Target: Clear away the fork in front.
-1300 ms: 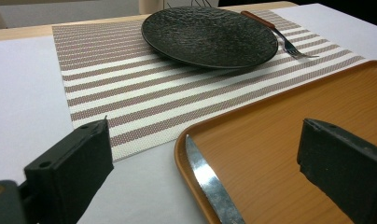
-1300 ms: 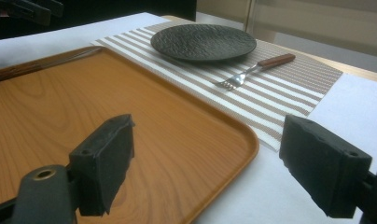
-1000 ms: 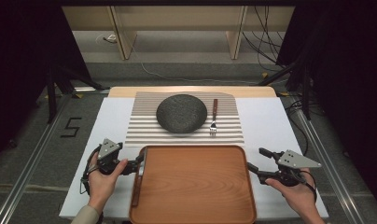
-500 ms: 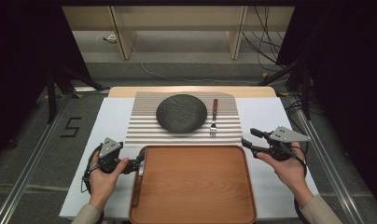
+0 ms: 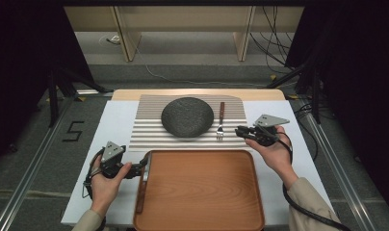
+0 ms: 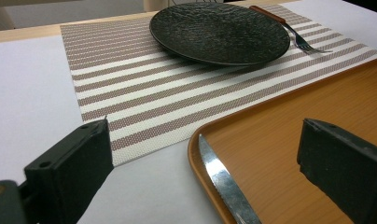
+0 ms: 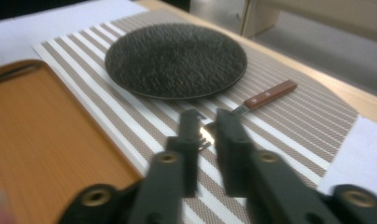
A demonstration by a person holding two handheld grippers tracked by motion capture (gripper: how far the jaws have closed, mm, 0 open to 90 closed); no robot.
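Right gripper (image 5: pixel 241 130): since a second ago we've left the tray's right edge and moved up over the striped placemat (image 5: pixel 149 137), so we're now parked just right of the fork (image 5: pixel 220 126). The jaws have just been closing and are down to a narrow gap with nothing pinched between them; the right gripper view puts the fork's tines right past the tips.

Left gripper (image 5: pixel 140 166): same spot as before, at the tray's left rim, jaws spread wide and holding nothing. In the left gripper view the rim and the knife (image 6: pixel 226 185) sit between them.

Fork: hasn't budged. It lies on the placemat just right of the plate (image 5: pixel 188 116), wooden handle toward the far side, tines toward the tray.

Plate: dark, textured, empty, in the middle of the placemat, same as earlier.

Tray (image 5: pixel 202 192): wooden, nearest to us, its far rim running just beside the placemat's near edge. The knife lies inside along the left wall.

Edges: the fork is near the placemat's right end, with the white table cover (image 5: pixel 113 125) beyond it.

Open room: bare white cover on the right of the tray and placemat, and on the left beyond our left hand (image 5: pixel 106 185). The tray floor is bare apart from the knife.
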